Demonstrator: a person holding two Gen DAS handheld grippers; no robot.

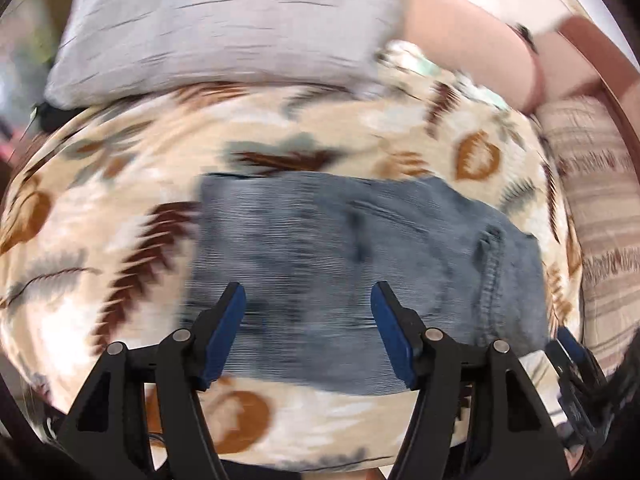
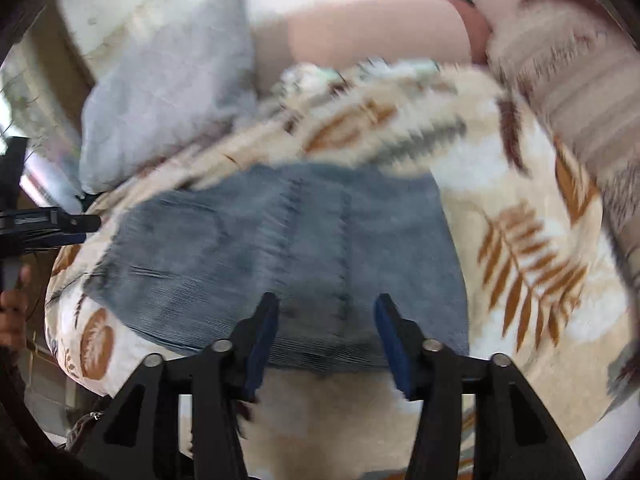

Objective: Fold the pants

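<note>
Blue denim pants (image 1: 360, 248) lie folded into a compact rectangle on a cream bedspread (image 1: 120, 208) printed with brown and grey leaves. My left gripper (image 1: 308, 292) hovers over the near half of the pants, open, with nothing between its blue pads. In the right wrist view the same pants (image 2: 260, 248) lie below my right gripper (image 2: 327, 302), which is open and empty above their near edge. One of the right gripper's pads (image 1: 570, 342) shows at the pants' right corner. Both views are motion-blurred.
A grey pillow (image 1: 224, 28) lies at the head of the bed, beside a pinkish cushion (image 1: 460, 40). A striped pillow (image 1: 600, 200) lies along the right side. A hand (image 2: 12, 308) shows at the left edge. The bedspread (image 2: 520, 240) lies bare right of the pants.
</note>
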